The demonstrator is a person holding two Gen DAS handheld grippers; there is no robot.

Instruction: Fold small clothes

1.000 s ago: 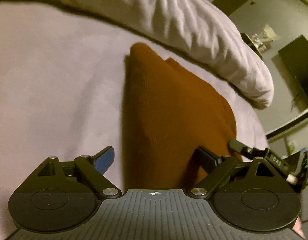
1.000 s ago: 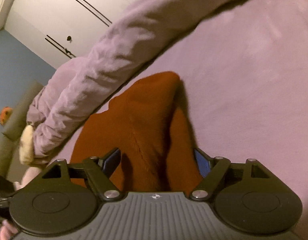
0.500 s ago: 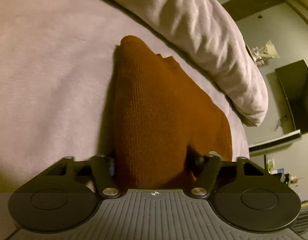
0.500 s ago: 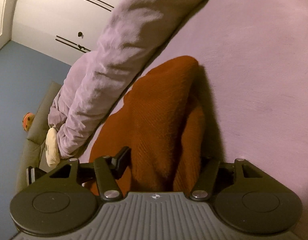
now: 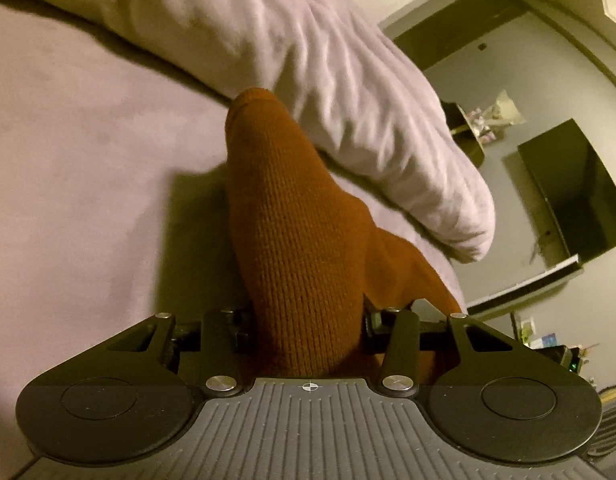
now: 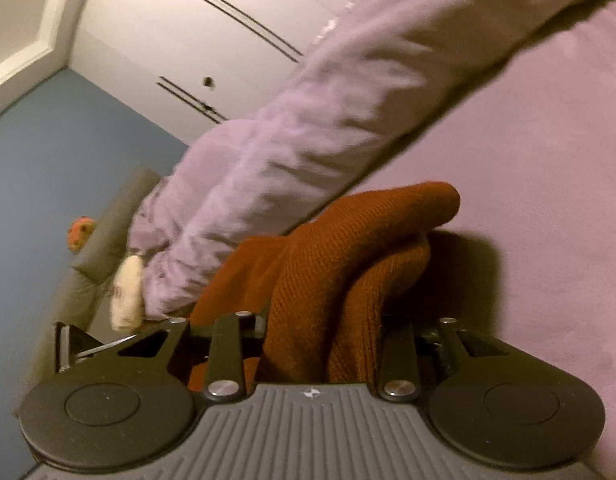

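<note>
A rust-brown knitted garment [image 5: 300,240] lies on the lilac bed sheet [image 5: 88,160], with one end raised toward each camera. In the left wrist view my left gripper [image 5: 306,320] has its jaws closing, and a thick fold of the knit is pinched between them and hides the fingertips. In the right wrist view the same garment [image 6: 348,248] bunches in two folds. My right gripper [image 6: 324,332] also has its jaws closing, squeezing those folds. The garment's far tip hangs just above the sheet [image 6: 548,160] and casts a shadow.
A rumpled pale duvet [image 5: 328,60] runs along the far side of the garment, also seen as the duvet [image 6: 308,120]. A dark screen [image 5: 576,188] hangs on the wall at the right. White wardrobe doors [image 6: 168,32] and a grey headboard with soft toys [image 6: 126,296] stand beyond.
Both pairs of jaws have drawn in from wide apart until they pinch the knit. The gripped ends have risen off the sheet, and the cloth has bunched up higher.
</note>
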